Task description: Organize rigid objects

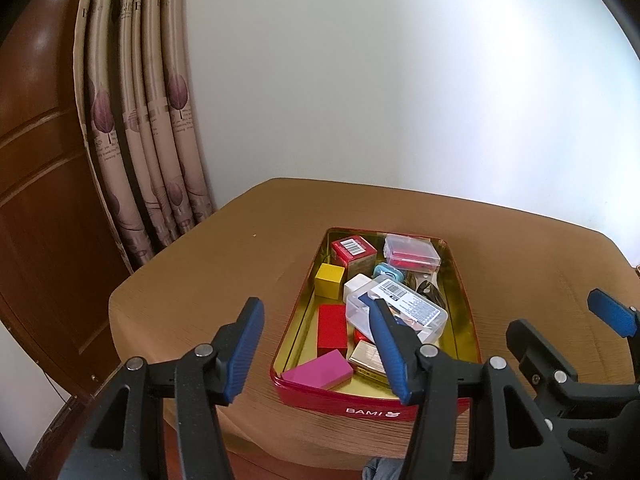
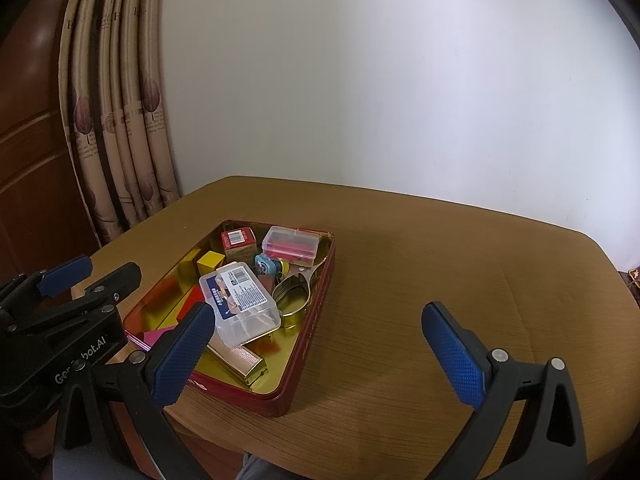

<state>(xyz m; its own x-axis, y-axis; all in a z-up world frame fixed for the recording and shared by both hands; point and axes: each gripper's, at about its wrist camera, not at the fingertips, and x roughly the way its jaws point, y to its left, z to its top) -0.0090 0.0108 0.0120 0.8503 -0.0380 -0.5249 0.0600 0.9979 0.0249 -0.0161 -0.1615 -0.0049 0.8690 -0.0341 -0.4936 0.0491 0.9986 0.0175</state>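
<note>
The left tool (image 1: 316,350) hangs with its jaws apart and empty over the near end of the red tin (image 1: 362,404) – crammed with small boxes – on the table (image 1: 240,248); the right tool (image 2: 320,354) gapes wide over bare wood beside it.
</note>
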